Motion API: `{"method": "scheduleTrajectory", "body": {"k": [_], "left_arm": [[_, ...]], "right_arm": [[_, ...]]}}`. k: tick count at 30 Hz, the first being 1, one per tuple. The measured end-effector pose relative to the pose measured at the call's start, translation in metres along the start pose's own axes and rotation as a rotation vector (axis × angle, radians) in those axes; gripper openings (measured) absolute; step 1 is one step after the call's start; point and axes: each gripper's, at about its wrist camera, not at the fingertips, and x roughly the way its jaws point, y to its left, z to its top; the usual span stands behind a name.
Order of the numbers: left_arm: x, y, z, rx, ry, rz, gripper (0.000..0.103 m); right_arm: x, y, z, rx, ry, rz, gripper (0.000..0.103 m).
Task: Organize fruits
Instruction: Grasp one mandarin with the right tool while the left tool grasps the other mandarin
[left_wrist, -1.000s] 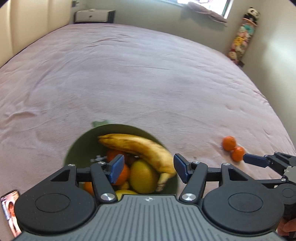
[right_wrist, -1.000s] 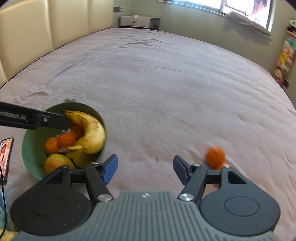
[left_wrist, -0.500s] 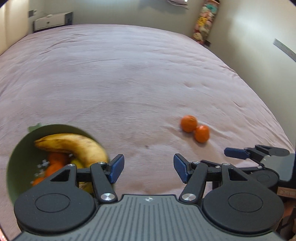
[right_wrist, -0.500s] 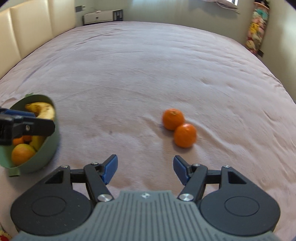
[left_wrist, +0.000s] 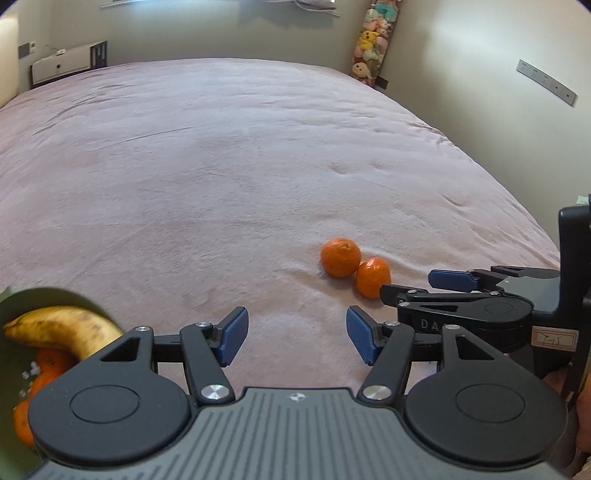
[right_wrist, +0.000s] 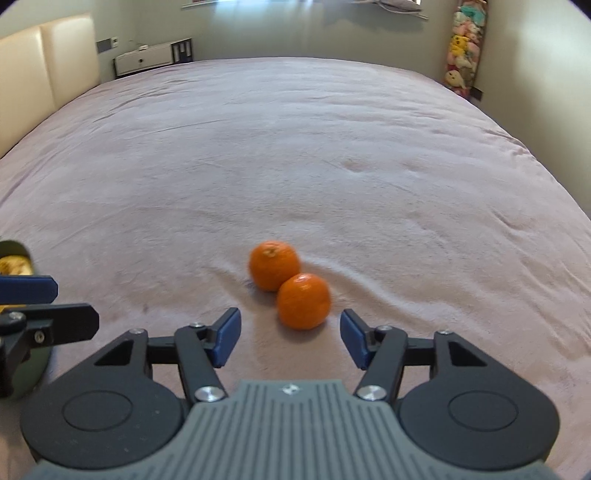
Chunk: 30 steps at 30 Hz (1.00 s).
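Two loose oranges touch each other on the pink bed cover, the far orange (right_wrist: 274, 264) (left_wrist: 340, 257) and the near orange (right_wrist: 303, 301) (left_wrist: 372, 277). My right gripper (right_wrist: 290, 338) (left_wrist: 417, 286) sits low just behind the near orange. Its jaws are closing, and the fruit lies just ahead of the tips with no pad touching it. My left gripper (left_wrist: 297, 339) (right_wrist: 40, 306) is open and holds nothing, over bare cover left of the oranges. The green bowl (left_wrist: 33, 295) at lower left holds a banana (left_wrist: 62, 328) and several oranges (left_wrist: 48, 369).
The bed cover (right_wrist: 295, 147) spreads wide beyond the fruit. A padded headboard (right_wrist: 48, 62) and a white cabinet (right_wrist: 147, 61) stand at the back left. Plush toys (right_wrist: 461, 51) hang in the far right corner. A person's hand (left_wrist: 583, 406) shows at the right edge.
Both views have swung right, away from the bowl and toward the two loose oranges. The right gripper came down close behind the near orange and its jaws narrowed a little.
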Motion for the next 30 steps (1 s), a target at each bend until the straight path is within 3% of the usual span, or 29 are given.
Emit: {"method": "scheduleTrajectory", "body": {"k": [6,22,25,30], "left_arm": [[0.027,-0.008,0.009,0.016,0.028,-0.011,0.072],[0.072,-0.016,0.050,0.072,0.068,-0.054,0.071],[0.081,-0.017,0.052,0.070,0.082,-0.057,0.063],[0.094,-0.013,0.056,0.044,0.109,-0.060,0.063]], "right_arm": [[0.020,-0.012,0.006,0.073,0.023,0.041,0.049],[0.069,-0.040,0.011,0.291,0.104,0.113,0.044],[0.071,-0.040,0.012,0.291,0.103,0.109,0.043],[0.074,-0.044,0.012,0.298,0.111,0.123,0.043]]}}
